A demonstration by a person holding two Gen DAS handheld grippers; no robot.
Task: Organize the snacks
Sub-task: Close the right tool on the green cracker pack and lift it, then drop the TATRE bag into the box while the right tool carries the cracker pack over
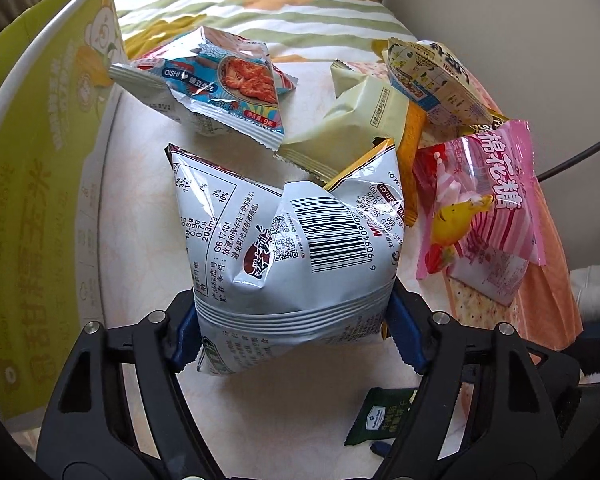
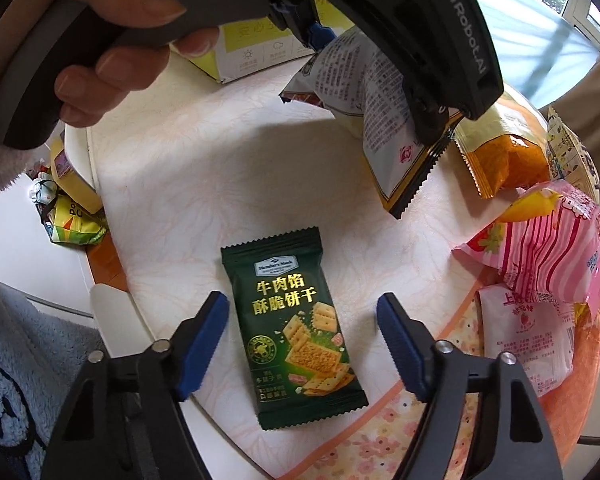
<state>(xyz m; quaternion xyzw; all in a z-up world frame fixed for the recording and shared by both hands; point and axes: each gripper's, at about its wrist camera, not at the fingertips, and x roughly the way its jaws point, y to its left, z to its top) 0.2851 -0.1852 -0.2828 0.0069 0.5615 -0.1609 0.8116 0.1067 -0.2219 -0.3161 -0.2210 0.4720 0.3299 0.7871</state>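
My left gripper [image 1: 292,340] is shut on a white chip bag [image 1: 292,240] with a barcode, held above the table. The bag also shows in the right wrist view [image 2: 372,120] under the left gripper's body. My right gripper [image 2: 300,336] is open, its blue pads either side of a dark green cracker packet [image 2: 296,328] lying flat on the table. That packet shows at the bottom of the left wrist view [image 1: 380,420]. Loose snacks lie beyond: a blue Oishi packet [image 1: 228,88], a pale yellow packet [image 1: 352,128] and a pink marshmallow bag [image 1: 484,204].
A green and white cardboard box [image 1: 40,168] stands at the left of the round table [image 2: 220,160]. An orange packet [image 2: 504,148] and a white strawberry packet [image 2: 524,328] lie at the right. More wrappers [image 2: 68,216] lie off the table's left edge.
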